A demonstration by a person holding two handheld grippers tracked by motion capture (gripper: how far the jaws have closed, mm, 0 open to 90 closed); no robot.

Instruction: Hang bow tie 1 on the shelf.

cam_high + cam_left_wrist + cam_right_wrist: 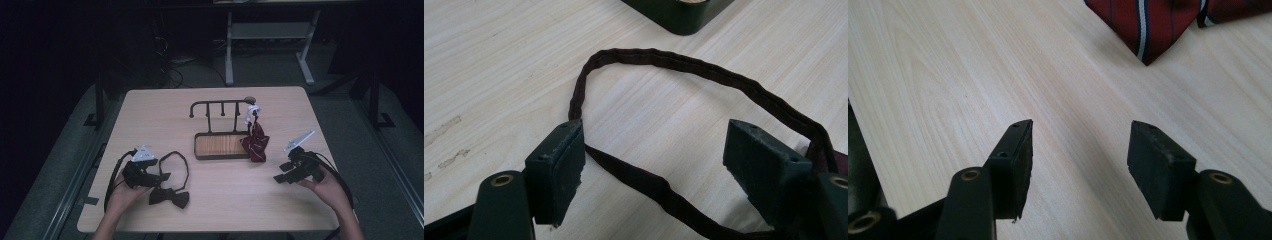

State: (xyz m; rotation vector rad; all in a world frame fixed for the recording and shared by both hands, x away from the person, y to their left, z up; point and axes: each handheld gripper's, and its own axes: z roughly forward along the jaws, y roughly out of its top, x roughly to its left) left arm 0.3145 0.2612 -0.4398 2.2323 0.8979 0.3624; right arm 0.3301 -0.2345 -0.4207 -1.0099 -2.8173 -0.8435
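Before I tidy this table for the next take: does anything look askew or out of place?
The red striped tie slumps off the rack, spilling over the tray's edge onto the table. The bow tie lies loose beside the open left gripper.

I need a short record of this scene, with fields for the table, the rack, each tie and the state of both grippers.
table: light wood table
rack: dark rack with wooden base, near the middle
red striped tie: red striped tie hangs at the rack's right end, lower part on the table
bow tie: dark bow tie lies flat, its strap looped
left gripper: left gripper open, jaws around the strap
right gripper: right gripper open, holds nothing
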